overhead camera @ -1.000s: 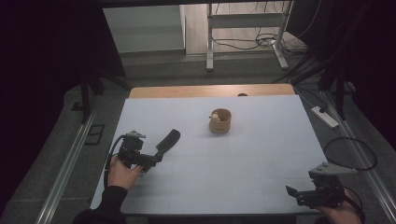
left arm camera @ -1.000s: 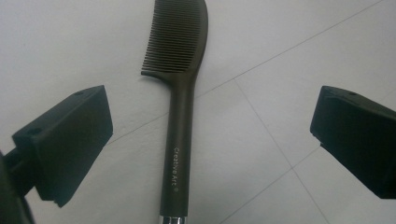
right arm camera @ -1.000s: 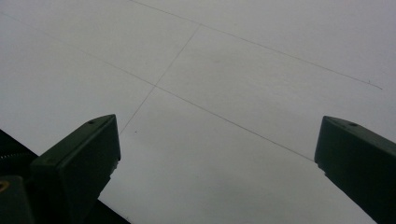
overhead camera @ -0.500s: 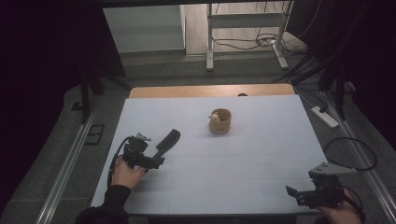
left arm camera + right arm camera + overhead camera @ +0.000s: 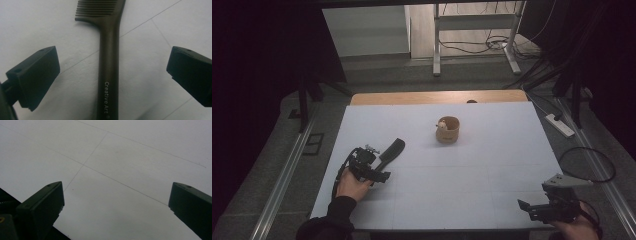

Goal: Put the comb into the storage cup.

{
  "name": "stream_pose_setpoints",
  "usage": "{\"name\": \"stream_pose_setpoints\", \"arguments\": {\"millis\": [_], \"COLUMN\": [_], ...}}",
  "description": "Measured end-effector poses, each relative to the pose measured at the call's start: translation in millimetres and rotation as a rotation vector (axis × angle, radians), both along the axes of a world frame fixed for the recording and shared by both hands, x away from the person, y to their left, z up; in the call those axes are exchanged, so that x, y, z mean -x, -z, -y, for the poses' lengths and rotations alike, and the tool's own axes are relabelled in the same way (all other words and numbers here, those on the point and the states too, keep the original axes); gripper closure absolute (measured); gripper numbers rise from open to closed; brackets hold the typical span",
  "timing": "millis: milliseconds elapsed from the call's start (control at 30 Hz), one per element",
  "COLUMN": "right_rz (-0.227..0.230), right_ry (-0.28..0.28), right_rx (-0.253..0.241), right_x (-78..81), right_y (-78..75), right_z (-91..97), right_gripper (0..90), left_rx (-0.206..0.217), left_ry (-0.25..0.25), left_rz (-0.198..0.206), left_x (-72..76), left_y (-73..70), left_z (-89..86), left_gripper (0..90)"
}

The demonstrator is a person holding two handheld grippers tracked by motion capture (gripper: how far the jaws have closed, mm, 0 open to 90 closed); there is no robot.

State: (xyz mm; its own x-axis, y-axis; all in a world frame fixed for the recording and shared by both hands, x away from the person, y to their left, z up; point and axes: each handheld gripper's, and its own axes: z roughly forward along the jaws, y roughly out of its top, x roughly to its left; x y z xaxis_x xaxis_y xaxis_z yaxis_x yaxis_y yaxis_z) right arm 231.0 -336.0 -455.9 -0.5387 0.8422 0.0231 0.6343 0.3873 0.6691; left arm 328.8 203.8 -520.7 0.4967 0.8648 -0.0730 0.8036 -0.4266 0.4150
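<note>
White sheeting covers the table point(image 5: 472, 165), faint grid lines being visible on it; dark floor and cables are seen beyond the far edge. A black comb point(image 5: 391, 150) lies flat on the left half of the sheet, teeth end pointed away from the person. The left gripper point(image 5: 112, 75) is held directly over the comb's handle — its jaws are spread wide, one on each side, neither touching it. A small wooden cup point(image 5: 447, 130) stands near the table's middle, well apart from the comb. The right gripper point(image 5: 523, 205) is held at the near right corner — jaws spread, nothing between them.
</note>
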Motion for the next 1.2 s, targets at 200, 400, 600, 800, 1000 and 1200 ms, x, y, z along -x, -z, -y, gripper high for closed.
{"name": "stream_pose_setpoints", "arguments": {"millis": [200, 400, 600, 800, 1000, 1200], "right_rz": [-0.001, -0.002, -0.004, -0.006, -0.007, -0.009], "right_ry": [-0.003, -0.003, -0.005, -0.007, -0.011, -0.012], "right_rx": [0.002, 0.003, 0.007, 0.009, 0.011, 0.014], "right_x": [-0.1, -0.1, -0.2, -0.4, -0.6, -0.9], "right_y": [0.1, 0.2, 0.3, 0.4, 0.6, 0.9], "right_z": [-0.2, -0.3, -0.8, -1.0, -1.2, -1.4], "right_gripper": [0.1, 0.1, 0.1, 0.1, 0.1, 0.1], "left_rx": [-0.054, -0.052, -0.062, -0.060, -0.047, -0.051], "left_ry": [0.001, -0.018, -0.014, -0.008, -0.034, -0.029], "left_rz": [-0.039, -0.046, -0.062, -0.061, -0.050, -0.037], "left_x": [-3.8, -4.4, -6.1, -4.9, -4.5, -2.9], "left_y": [9.0, 9.2, 7.5, 0.1, -4.5, -5.1], "left_z": [4.8, 5.6, 6.8, 9.1, 7.6, 7.7], "left_gripper": [0.0, 0.0, 0.4, 19.3, 48.8, 71.4]}}
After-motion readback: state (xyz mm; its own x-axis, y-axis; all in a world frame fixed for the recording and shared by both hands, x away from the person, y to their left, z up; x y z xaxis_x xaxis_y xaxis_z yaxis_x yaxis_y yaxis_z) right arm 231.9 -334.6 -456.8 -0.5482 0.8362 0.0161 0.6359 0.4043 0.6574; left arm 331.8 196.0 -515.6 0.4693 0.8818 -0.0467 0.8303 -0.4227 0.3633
